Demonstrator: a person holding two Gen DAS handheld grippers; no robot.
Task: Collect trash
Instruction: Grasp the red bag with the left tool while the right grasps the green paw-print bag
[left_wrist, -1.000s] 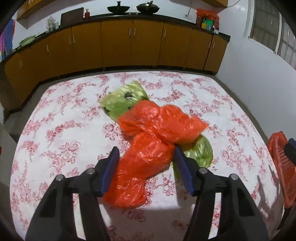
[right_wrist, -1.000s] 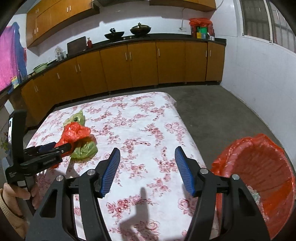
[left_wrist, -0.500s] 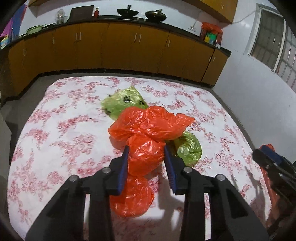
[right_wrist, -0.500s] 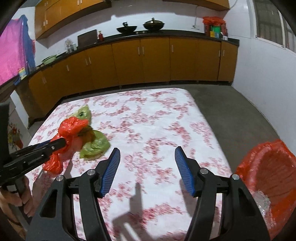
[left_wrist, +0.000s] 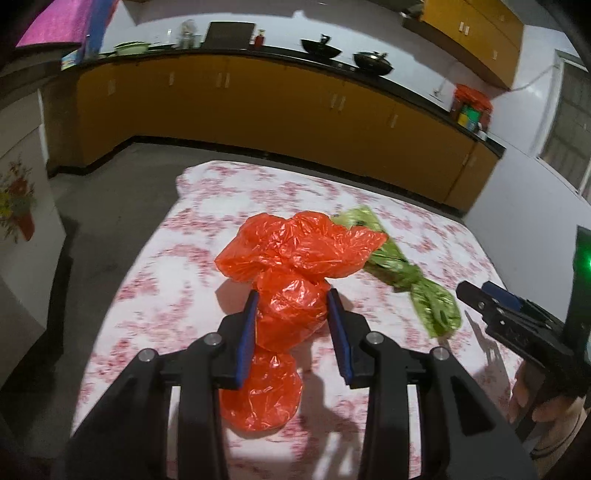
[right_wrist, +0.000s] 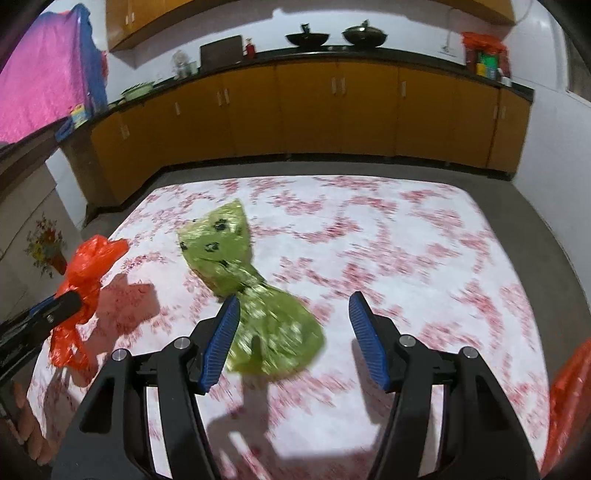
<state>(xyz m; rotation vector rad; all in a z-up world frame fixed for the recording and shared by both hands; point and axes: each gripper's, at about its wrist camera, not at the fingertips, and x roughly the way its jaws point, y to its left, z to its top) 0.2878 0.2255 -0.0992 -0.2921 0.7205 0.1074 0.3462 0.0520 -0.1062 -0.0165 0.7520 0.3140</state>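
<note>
A crumpled orange plastic bag (left_wrist: 303, 251) is pinched in the middle by my left gripper (left_wrist: 291, 314), which is shut on it. Its lower end hangs below the pads. In the right wrist view the orange bag (right_wrist: 88, 266) hangs at the left in the left gripper (right_wrist: 70, 299) and throws a shadow on the cloth. A green plastic bag (right_wrist: 229, 251) lies flat on the flowered table (right_wrist: 406, 258). My right gripper (right_wrist: 293, 314) stands open just over the green bag's near end, nothing pressed between its pads. The green bag (left_wrist: 424, 295) also lies right of the orange one, with the right gripper (left_wrist: 480, 291) beside it.
A bin with a red liner (right_wrist: 569, 406) shows at the lower right edge, beyond the table's right side. Yellow cabinets (right_wrist: 332, 103) with pans on the counter run along the far wall. A hand (left_wrist: 535, 391) holds the right gripper's handle. Concrete floor surrounds the table.
The left gripper shut on the orange bag and carried it left, off the green bag. The right gripper swung left from the bin to over the green bag.
</note>
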